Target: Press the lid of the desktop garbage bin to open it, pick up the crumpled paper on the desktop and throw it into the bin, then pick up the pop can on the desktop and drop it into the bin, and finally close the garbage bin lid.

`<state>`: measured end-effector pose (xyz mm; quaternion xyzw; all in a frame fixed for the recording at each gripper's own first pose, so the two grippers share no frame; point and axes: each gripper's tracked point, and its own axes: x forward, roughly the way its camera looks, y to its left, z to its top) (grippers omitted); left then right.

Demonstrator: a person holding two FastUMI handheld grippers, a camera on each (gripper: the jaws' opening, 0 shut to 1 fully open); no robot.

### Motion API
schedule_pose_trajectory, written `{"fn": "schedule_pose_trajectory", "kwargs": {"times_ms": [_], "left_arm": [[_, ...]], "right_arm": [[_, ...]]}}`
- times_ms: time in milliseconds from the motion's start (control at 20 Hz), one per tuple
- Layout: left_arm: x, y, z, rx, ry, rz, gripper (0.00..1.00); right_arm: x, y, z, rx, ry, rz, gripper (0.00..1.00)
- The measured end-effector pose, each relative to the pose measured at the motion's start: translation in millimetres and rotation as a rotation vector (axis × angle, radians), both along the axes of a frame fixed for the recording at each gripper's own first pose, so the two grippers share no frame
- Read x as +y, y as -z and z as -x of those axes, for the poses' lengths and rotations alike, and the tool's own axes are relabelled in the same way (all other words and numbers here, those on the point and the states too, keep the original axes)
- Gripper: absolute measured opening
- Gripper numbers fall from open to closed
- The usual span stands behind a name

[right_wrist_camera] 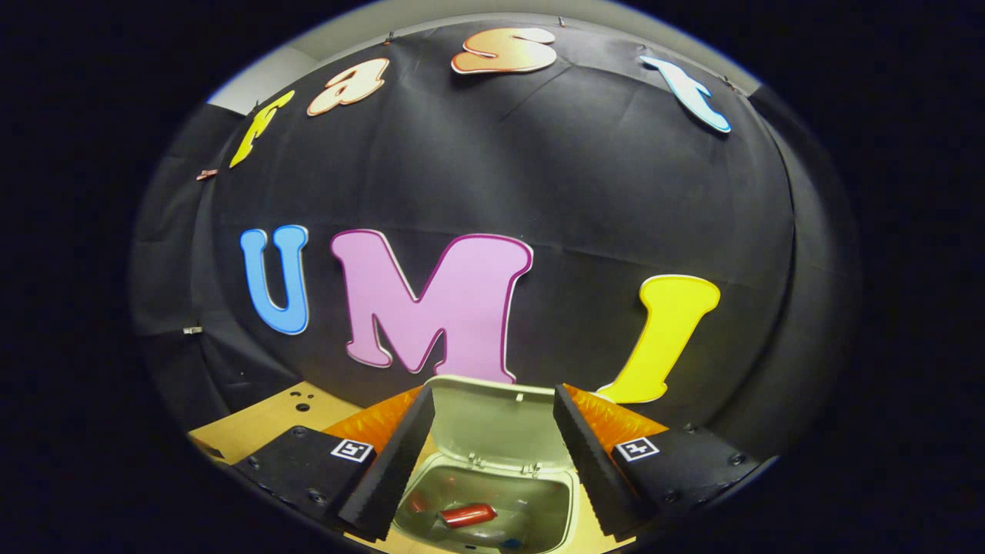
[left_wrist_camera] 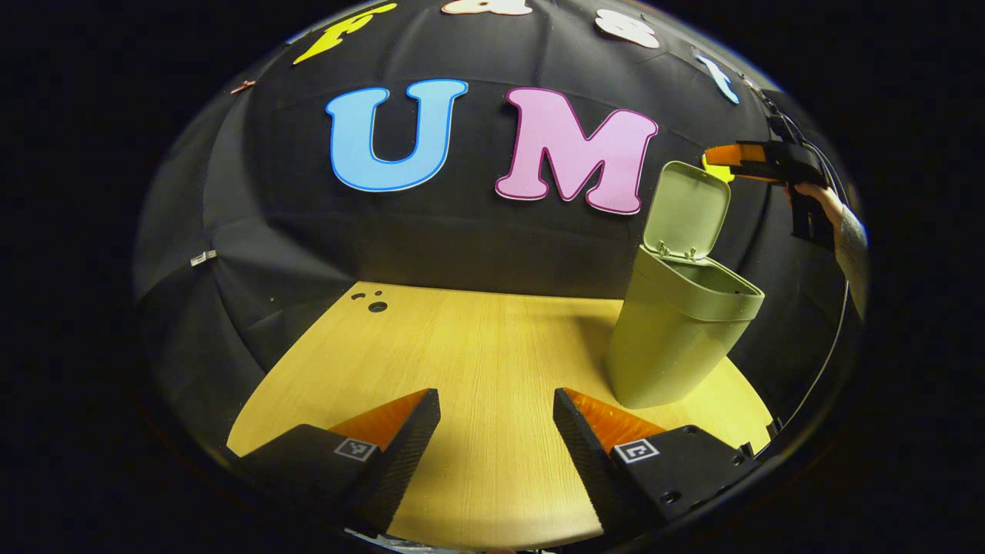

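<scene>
Bin (left_wrist_camera: 677, 331) at 3 o'clock on desk (left_wrist_camera: 477, 362), lid (left_wrist_camera: 687, 209) up. Right gripper (right_wrist_camera: 492, 454) poised above mouth, jaws spread, empty; red can (right_wrist_camera: 468, 514) inside. Left gripper (left_wrist_camera: 496, 438) idle low, jaws apart, empty. Lid closing remains.

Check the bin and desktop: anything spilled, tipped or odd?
Nothing stands out. The garbage bin stands upright on the desktop, its lid raised. The pop can lies inside it. The right gripper hovers above the opening, fingers apart.
</scene>
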<state>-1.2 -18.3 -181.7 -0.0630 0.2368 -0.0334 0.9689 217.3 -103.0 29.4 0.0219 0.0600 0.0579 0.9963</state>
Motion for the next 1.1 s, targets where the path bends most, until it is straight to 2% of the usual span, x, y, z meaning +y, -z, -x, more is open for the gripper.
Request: {"fn": "schedule_pose_trajectory", "kwargs": {"times_ms": [250, 600, 850, 1100], "left_arm": [[3.7, -1.1, 3.1, 0.001, -0.014, 0.000, 0.96], [9.9, -0.3, 9.2, 0.012, -0.033, -0.003, 0.96], [7.9, 2.4, 7.9, 0.018, -0.032, 0.001, 0.96], [-1.6, 1.0, 5.9, 0.017, -0.006, 0.000, 0.96]], "right_arm": [[-6.2, -2.5, -29.4, 0.012, 0.048, -0.043, 0.98], [-6.4, 12.8, -63.9, 0.075, 0.050, -0.028, 0.98], [-5.4, 15.6, -50.7, 0.096, 0.022, -0.037, 0.98], [-0.6, 26.6, -21.9, 0.125, -0.022, -0.043, 0.98]]}}
